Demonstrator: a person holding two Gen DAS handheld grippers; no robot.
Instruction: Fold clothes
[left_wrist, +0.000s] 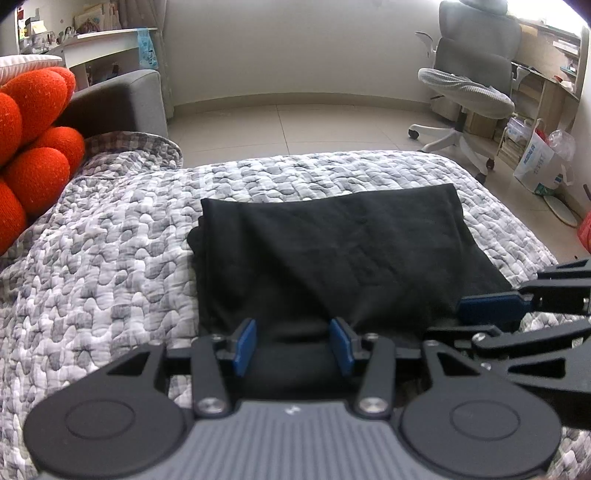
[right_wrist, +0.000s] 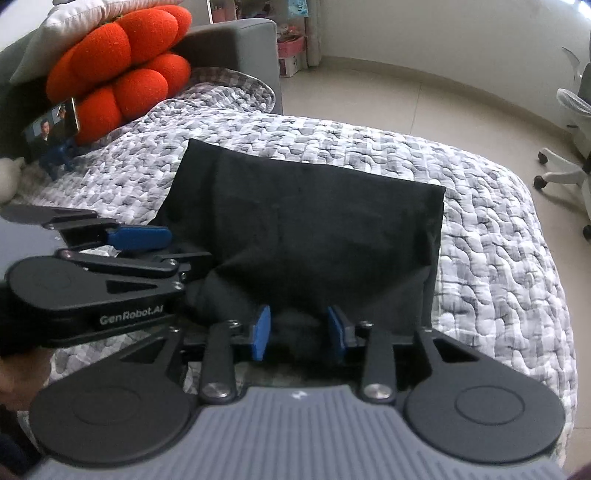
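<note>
A black garment (left_wrist: 351, 243) (right_wrist: 303, 221) lies folded into a rough rectangle on a grey-and-white quilt (left_wrist: 110, 258) (right_wrist: 498, 240). Both grippers sit side by side at its near edge. My left gripper (left_wrist: 292, 332) (right_wrist: 184, 249) stands open, its blue pads apart, with a bunched bit of the black cloth lying between them. My right gripper (right_wrist: 298, 325) (left_wrist: 447, 319) is open too, and a dark lump of the same edge rests between its pads. The cloth under both gripper bodies is hidden.
A red knotted cushion (left_wrist: 29, 122) (right_wrist: 122, 62) leans on a grey sofa arm (left_wrist: 125, 99) at the left. A phone on a blue stand (right_wrist: 51, 125) stands beside it. Beyond the quilt's far edge are tiled floor, an office chair (left_wrist: 476, 74) and a white bag (left_wrist: 539, 162).
</note>
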